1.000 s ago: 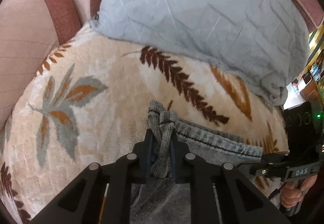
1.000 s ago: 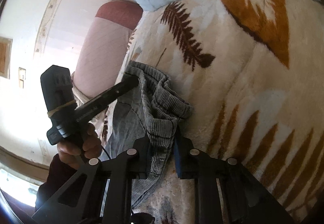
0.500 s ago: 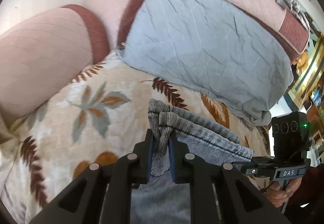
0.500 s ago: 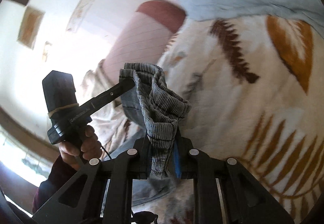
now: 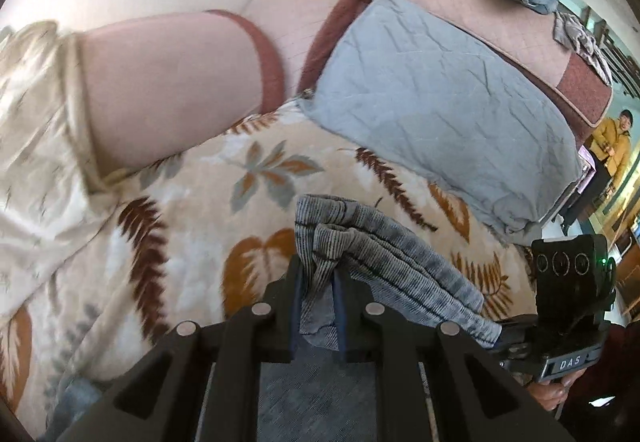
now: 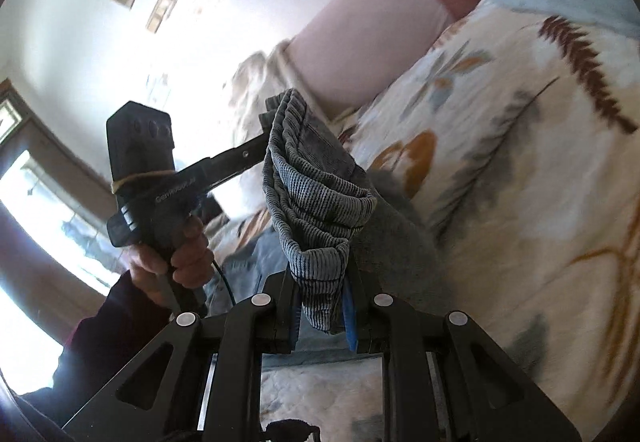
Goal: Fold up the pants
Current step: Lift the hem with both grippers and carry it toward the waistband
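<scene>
Pants (image 5: 384, 266): grey-blue ribbed fabric, corduroy-like, with a gathered elastic waistband. Held up off the sofa blanket (image 5: 168, 226), waistband stretched between the two grippers, the rest hanging down below both views.

Left gripper (image 5: 318, 282): jaws clamped on one bunched end of the waistband; a tuft of cloth pokes out past the tips. Right gripper (image 6: 320, 282): jaws clamped on the other end, fabric folded thick between them. From the right wrist view the left gripper's fingers can be seen biting the far corner of the band.

Handling, by judgement: soft, limp, no stiffness of its own; it sags between the two holds and will drape wherever it is lowered. Moderately weighty for cloth, since the ribbed weave looks thick. Not slippery: the ribs and the elastic gathers give the jaws purchase. Not fragile. The waistband corners look like the right holds, being the thickest, most stable edge; a grip on the thin leg cloth would likely slide or crumple.

Surroundings relative to the pants: the blanket beneath is plush, cream, printed with brown and orange leaves. Beyond them a quilted grey-blue cushion (image 5: 440, 98) leans on the pink sofa back (image 5: 500, 22). To the left, a rounded pink armrest (image 5: 168, 90) with a maroon band.
</scene>
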Demonstrator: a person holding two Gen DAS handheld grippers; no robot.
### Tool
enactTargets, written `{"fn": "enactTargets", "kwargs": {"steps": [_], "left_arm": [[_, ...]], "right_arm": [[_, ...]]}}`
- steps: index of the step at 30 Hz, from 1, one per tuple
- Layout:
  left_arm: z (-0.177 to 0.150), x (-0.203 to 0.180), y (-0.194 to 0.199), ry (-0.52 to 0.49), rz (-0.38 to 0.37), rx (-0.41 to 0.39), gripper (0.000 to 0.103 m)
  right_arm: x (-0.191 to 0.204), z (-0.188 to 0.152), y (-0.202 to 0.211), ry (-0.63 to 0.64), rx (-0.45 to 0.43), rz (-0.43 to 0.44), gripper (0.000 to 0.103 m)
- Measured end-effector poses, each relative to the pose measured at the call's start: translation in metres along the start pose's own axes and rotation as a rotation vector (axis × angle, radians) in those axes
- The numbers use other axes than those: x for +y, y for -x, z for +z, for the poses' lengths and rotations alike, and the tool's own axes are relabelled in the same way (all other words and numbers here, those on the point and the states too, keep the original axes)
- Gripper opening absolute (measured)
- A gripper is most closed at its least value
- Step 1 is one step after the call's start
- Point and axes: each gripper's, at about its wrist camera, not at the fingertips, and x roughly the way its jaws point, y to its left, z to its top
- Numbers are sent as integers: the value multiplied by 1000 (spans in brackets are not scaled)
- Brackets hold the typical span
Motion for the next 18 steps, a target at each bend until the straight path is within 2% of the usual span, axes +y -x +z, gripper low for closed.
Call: {"fn": "enactTargets", "kwargs": {"steps": [9, 12, 13, 15, 17, 18], "left_arm": [[-44, 38, 5, 67, 24, 22, 16], [-59, 52, 9, 92, 69, 42, 18], [-64, 56, 11, 102, 89, 50, 18], [-71, 67, 19, 133, 142, 46, 18], [-76, 80, 36, 188, 169, 21, 18], [-78, 85, 45, 213, 180, 7, 18]], "right_arm": [[17, -27, -43, 15, 117, 1, 16], [19, -31, -54, 22, 150, 5, 20], [20, -33, -57, 21, 159, 7, 24], [24, -37, -66, 25, 203, 33, 38], [30, -42, -71, 25, 253, 67, 65], [33, -43, -74, 25, 277, 90, 66]]}}
